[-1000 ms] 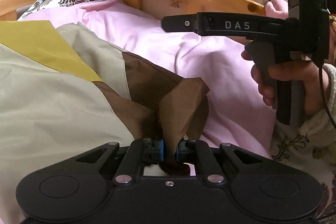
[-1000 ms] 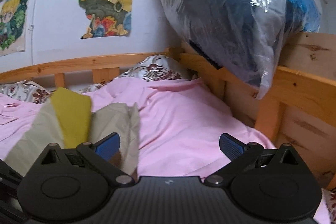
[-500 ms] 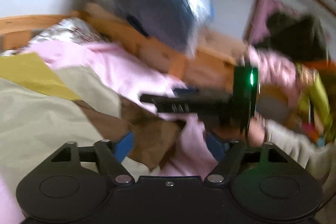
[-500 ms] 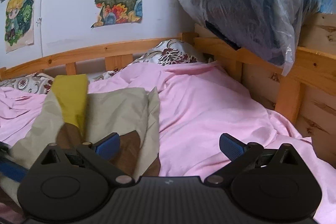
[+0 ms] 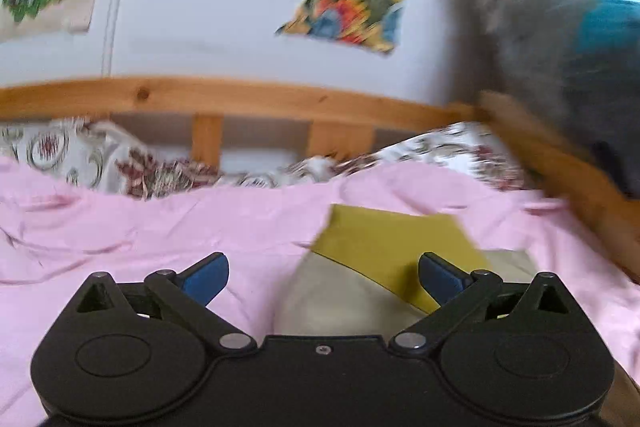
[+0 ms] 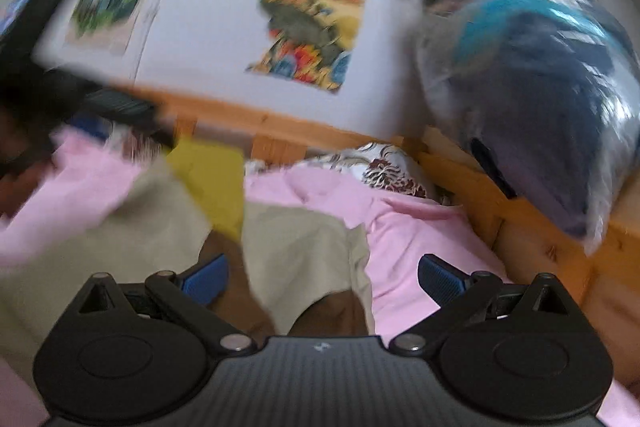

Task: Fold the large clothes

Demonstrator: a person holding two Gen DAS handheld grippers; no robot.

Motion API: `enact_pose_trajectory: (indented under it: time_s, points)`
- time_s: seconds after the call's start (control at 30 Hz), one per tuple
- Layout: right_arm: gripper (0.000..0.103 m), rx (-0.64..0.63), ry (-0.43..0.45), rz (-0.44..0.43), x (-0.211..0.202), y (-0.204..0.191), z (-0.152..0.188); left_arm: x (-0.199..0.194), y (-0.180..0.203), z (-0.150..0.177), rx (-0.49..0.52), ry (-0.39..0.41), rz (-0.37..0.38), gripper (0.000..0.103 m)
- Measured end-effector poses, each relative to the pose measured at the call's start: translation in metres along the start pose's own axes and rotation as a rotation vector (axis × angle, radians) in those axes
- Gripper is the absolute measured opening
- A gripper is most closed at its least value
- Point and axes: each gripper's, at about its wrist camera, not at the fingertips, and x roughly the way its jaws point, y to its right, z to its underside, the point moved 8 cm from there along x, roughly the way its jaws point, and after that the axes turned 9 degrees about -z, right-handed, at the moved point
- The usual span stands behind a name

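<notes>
A large garment in beige, yellow and brown [image 5: 384, 247] lies on the pink bedsheet [image 5: 140, 227]. In the left wrist view its yellow panel and a beige part sit just ahead of my left gripper [image 5: 322, 277], which is open and empty above the bed. In the right wrist view the garment [image 6: 296, 247] spreads beneath my right gripper [image 6: 322, 277], which is open and empty, with brown fabric close under the fingers. Both views are blurred by motion.
A wooden bed rail [image 5: 248, 103] runs along the far side, with floral pillows [image 5: 100, 159] against it. A plastic bag of dark and blue bedding [image 6: 532, 67] sits on the wooden frame at right. Posters [image 6: 312, 19] hang on the wall. The other gripper shows dark at the left edge [image 6: 36, 99].
My left gripper has let go of the brown fabric, opened and swung up and left to face the wall. My right gripper stayed open and moved over the garment.
</notes>
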Motion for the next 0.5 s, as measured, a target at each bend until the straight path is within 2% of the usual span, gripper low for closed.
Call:
enact_pose_trajectory:
  time_s: [0.1,0.27,0.33,0.5]
  points:
    - [0.103,0.041,-0.082,0.037,0.013,0.005,0.015,0.03,0.008,0.004,-0.044,-0.061,0.032,0.102]
    - [0.103,0.131,-0.227,0.052,0.035,0.021,0.056,0.07,0.031,0.039,0.025,-0.223,0.031,0.102]
    - [0.103,0.182,-0.234,0.035,0.039,0.027,0.067,0.081,0.033,0.051,0.049,-0.24,0.015,0.103]
    - [0.103,0.166,-0.222,0.038,0.041,0.025,0.069,0.078,0.025,0.058,0.029,-0.241,0.026,0.102]
